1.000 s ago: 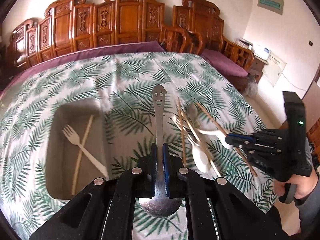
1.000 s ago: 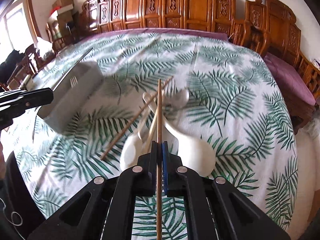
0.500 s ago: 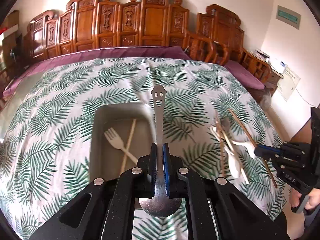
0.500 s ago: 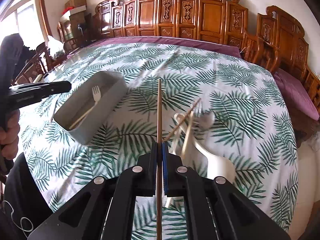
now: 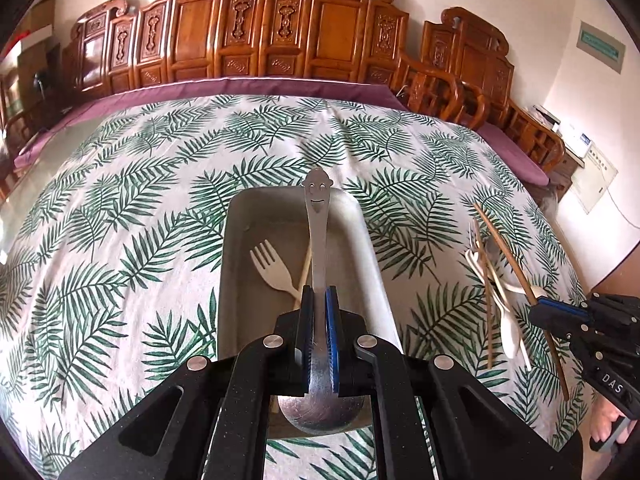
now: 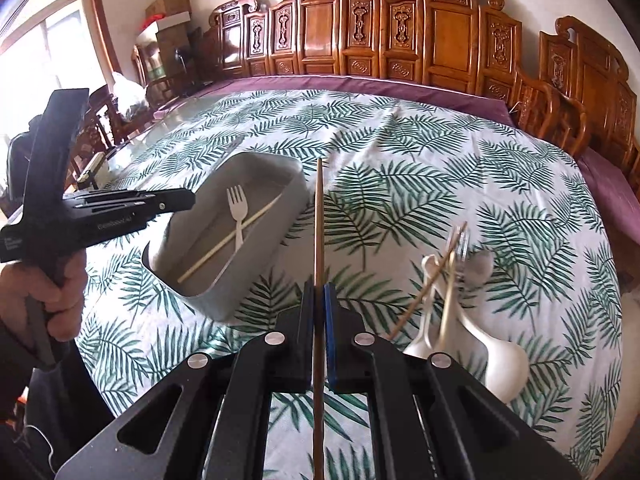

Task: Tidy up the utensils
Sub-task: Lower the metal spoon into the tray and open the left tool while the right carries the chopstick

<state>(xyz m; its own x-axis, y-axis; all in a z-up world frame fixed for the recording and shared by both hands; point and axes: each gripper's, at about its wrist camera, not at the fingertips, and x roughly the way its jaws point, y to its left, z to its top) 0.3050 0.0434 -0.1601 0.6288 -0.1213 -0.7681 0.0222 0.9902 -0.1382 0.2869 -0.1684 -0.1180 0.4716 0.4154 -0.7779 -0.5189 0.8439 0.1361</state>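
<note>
My left gripper is shut on a metal spoon with a smiley-face handle and holds it above the grey tray. The tray holds a pale fork and one chopstick. My right gripper is shut on a brown chopstick, right of the tray and above the cloth. In the left wrist view the right gripper is at the far right with its chopstick. The left gripper shows over the tray's left end in the right wrist view.
A pile of utensils lies on the leaf-print cloth right of the tray: white spoons, chopsticks and a metal spoon. Carved wooden chairs ring the table's far edge.
My left gripper has carried the metal spoon leftward until it hangs over the tray. My right gripper has lifted its chopstick off the pile and moved toward the tray.
</note>
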